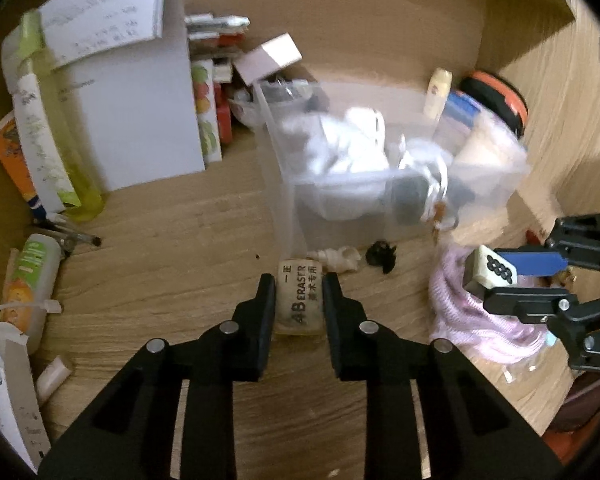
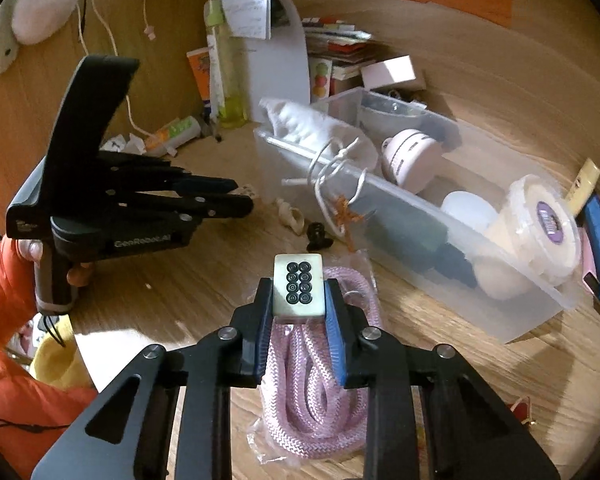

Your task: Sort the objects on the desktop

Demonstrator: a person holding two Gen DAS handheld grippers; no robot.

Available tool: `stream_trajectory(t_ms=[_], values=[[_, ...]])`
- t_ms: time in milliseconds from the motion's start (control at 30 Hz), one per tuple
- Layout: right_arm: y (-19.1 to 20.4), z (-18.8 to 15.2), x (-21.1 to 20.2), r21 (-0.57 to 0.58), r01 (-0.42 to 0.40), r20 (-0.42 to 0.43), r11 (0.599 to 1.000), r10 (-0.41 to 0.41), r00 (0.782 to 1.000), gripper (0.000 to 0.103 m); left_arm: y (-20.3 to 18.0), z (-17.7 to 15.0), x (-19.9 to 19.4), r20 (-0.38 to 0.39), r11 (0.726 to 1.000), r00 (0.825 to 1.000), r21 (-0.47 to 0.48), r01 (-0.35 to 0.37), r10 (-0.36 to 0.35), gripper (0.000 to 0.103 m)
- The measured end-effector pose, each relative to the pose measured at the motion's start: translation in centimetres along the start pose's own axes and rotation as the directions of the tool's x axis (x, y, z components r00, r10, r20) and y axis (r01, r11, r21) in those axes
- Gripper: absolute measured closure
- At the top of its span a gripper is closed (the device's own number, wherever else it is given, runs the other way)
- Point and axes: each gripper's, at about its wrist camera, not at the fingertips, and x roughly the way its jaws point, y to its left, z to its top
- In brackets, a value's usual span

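- The left gripper (image 1: 299, 300) has its black jaws pinching a beige rectangular eraser (image 1: 300, 298) printed with dark letters; the eraser lies flat on the wood-grain desk (image 1: 160, 280), just in front of the box.
- The right gripper (image 2: 299, 298) has its blue-padded jaws pressed on a cream mahjong tile (image 2: 298, 284) with eight black rings on its face, held above the desk.
- Right under that tile lies a coiled pink braided rope in a clear plastic bag (image 2: 320, 384).
- Just beyond, a small pale shell (image 2: 290, 216) and a small black clip (image 2: 317, 236) lie on the desk, near the front wall of the box.
- Behind them stands a clear plastic storage box (image 2: 500, 316) holding a white drawstring pouch (image 2: 312, 128), a round white gadget (image 2: 410, 156) and a lidded cream tub (image 2: 540, 224).
- Farther back, a white sheet (image 1: 140, 120), a yellow-green bottle (image 1: 72, 152) and stacked books (image 2: 336, 48) stand against the wall.
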Motion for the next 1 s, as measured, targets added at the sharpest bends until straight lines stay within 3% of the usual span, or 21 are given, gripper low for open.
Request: stream_trajectory(t_ms=[167, 567, 1000], values=[[-0.4, 0.6, -1.4, 0.012, 0.004, 0.048, 1.000, -0.005, 0.999, 0.081, -0.3, 0.8, -2.2, 0.079, 1.000, 0.997, -0.010, 0.003, -0.002, 0.080], [-2.5, 0.8, -2.7, 0.061, 0.036, 0.108, 0.998, -0.043, 0.993, 0.081, -2.1, 3.1, -4.4, 0.178, 0.998, 0.982, 0.012, 0.060, -0.061, 0.080], [-4.8, 2.1, -2.4, 0.100, 0.058, 0.130, 0.993, -0.071, 0.989, 0.081, -4.0, 5.5, -2.7, 0.191, 0.991, 0.973, 0.045, 0.123, -0.130, 0.080]])
